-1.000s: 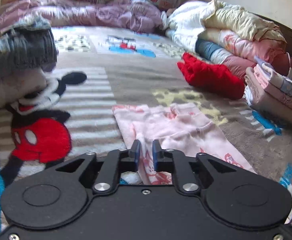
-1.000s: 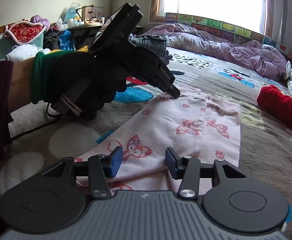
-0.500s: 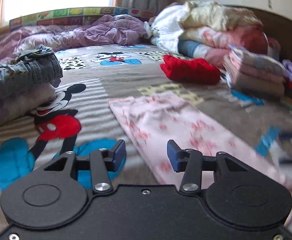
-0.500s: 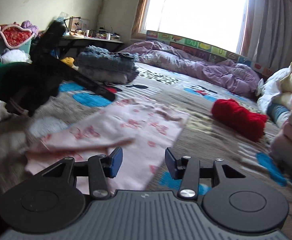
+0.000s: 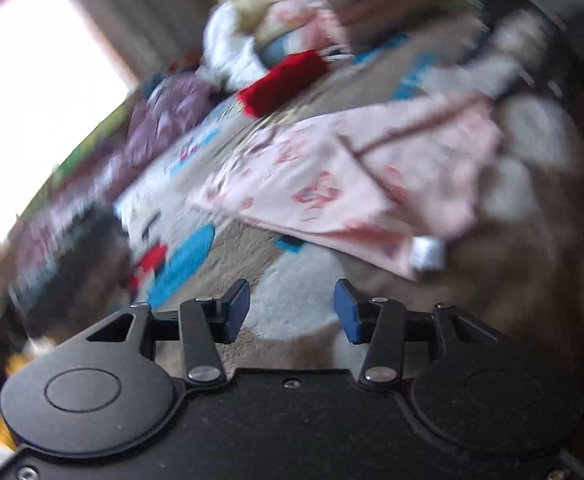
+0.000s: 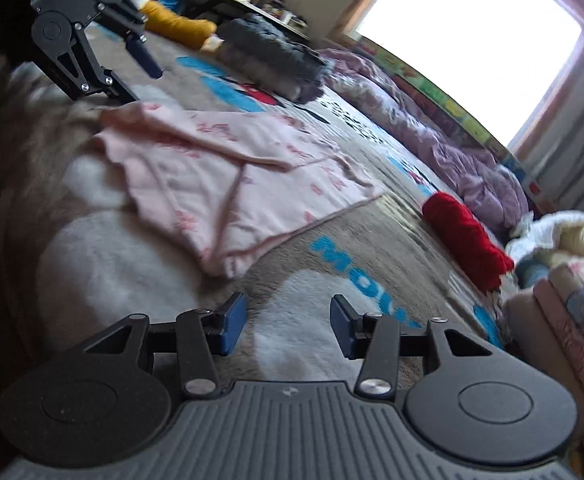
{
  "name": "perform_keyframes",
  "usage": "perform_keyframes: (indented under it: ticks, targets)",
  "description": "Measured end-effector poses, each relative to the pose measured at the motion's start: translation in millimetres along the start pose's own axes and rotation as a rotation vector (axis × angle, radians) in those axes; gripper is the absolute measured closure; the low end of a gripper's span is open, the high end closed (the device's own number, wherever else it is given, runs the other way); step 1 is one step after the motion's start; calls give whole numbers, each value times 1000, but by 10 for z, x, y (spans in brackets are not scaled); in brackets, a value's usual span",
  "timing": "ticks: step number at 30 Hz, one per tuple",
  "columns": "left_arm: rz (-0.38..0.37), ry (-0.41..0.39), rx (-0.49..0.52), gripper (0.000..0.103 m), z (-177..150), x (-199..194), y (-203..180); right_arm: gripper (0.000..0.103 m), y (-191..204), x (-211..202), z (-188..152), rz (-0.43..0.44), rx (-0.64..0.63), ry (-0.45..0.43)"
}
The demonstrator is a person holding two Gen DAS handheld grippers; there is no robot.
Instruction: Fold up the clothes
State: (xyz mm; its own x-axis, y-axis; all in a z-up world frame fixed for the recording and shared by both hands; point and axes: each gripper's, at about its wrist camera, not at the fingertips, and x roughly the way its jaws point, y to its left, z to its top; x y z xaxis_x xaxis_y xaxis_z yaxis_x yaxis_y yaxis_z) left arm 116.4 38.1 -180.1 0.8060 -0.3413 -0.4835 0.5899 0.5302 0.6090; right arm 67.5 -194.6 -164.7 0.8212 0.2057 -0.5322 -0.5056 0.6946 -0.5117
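The pink garment (image 6: 228, 184) is lying ahead-left of the right hand-held gripper (image 6: 288, 324), which is nearer; long axis is running far-right. Both hand-held grippers are standing apart, the left hand-held gripper (image 5: 292, 308) too.

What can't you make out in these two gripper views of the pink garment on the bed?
- Left wrist view: motion blur smears the pink garment; its print is unreadable.
- Left wrist view: small grey tab at its hem, too blurred to identify.
- Right wrist view: left gripper hides the garment's far corner.
- Right wrist view: folded stack cut by the right edge.
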Motion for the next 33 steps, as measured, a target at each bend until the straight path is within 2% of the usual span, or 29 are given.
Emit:
perform_keyframes:
  ticks: [5, 9, 11, 16, 23, 31, 33]
  targets:
    - [21, -35, 284, 58, 1, -21, -256, 55, 240, -76, 57, -24, -125, -29]
    - [67, -84, 418, 58, 38, 91, -412, 55, 426, 28, 107, -73, -230, -77]
    - [95, -115, 439, 58, 39, 140, -432, 55, 456, 62, 101, -94, -254, -104]
    - [86, -140, 462, 58, 72, 108, -437, 50, 446, 44, 97, -142, -275, -163]
    - [74, -174, 494, 55, 118, 66, -447, 50, 367, -76, 73, -181, -283, -200]
    - [77, -175, 527, 55, 129, 145, -506, 50, 436, 12, 75, -134, -354, -199]
    - [69, -171, 517, 58, 124, 154, -487, 51, 407, 10, 101, -131, -356, -208]
